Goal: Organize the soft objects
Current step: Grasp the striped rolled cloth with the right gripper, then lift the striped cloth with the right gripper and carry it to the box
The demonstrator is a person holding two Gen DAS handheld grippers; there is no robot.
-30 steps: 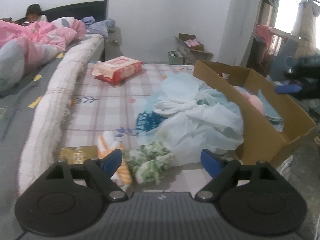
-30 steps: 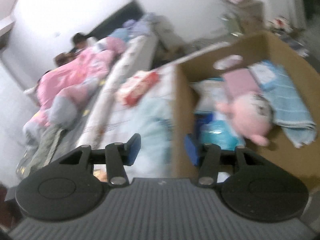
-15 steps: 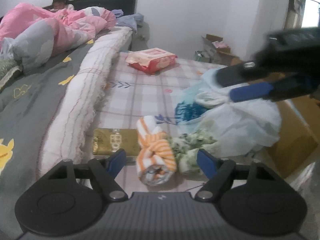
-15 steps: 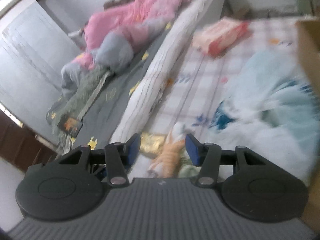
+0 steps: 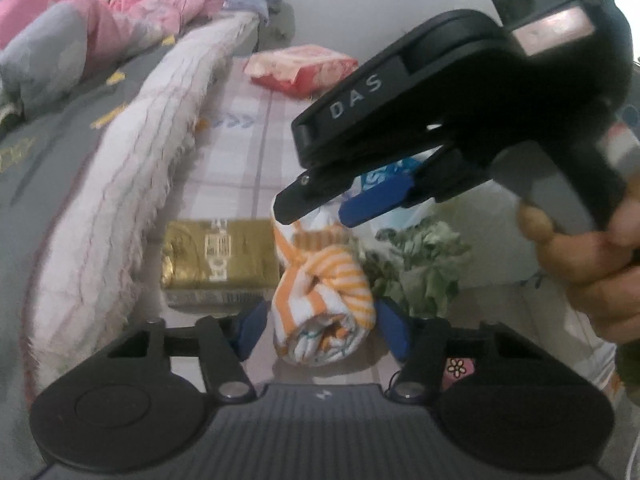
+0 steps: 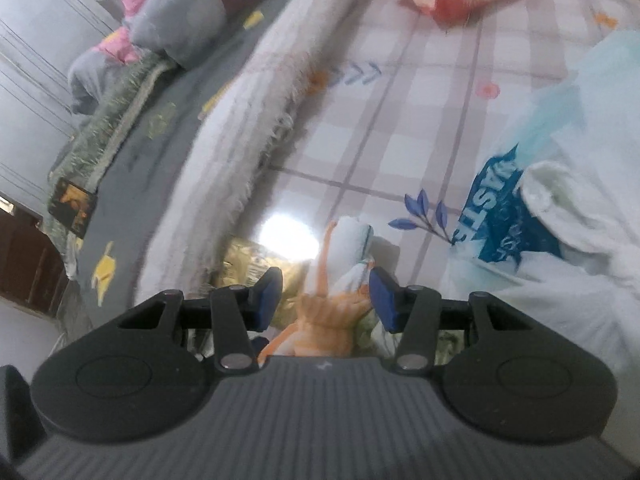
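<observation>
Left tool [image 5: 322, 330]: jaws closing around the orange-striped cloth roll [image 5: 324, 288] on the bed, pads not yet pressing. Right tool [image 6: 326, 300], marked "DAS", jaws apart over the roll's far end. Blue bag [image 6: 500, 216] right of it reads "WASTE".

Left gripper [image 5: 322, 330] jaws closing around striped cloth roll [image 5: 324, 300] — untouched.
</observation>
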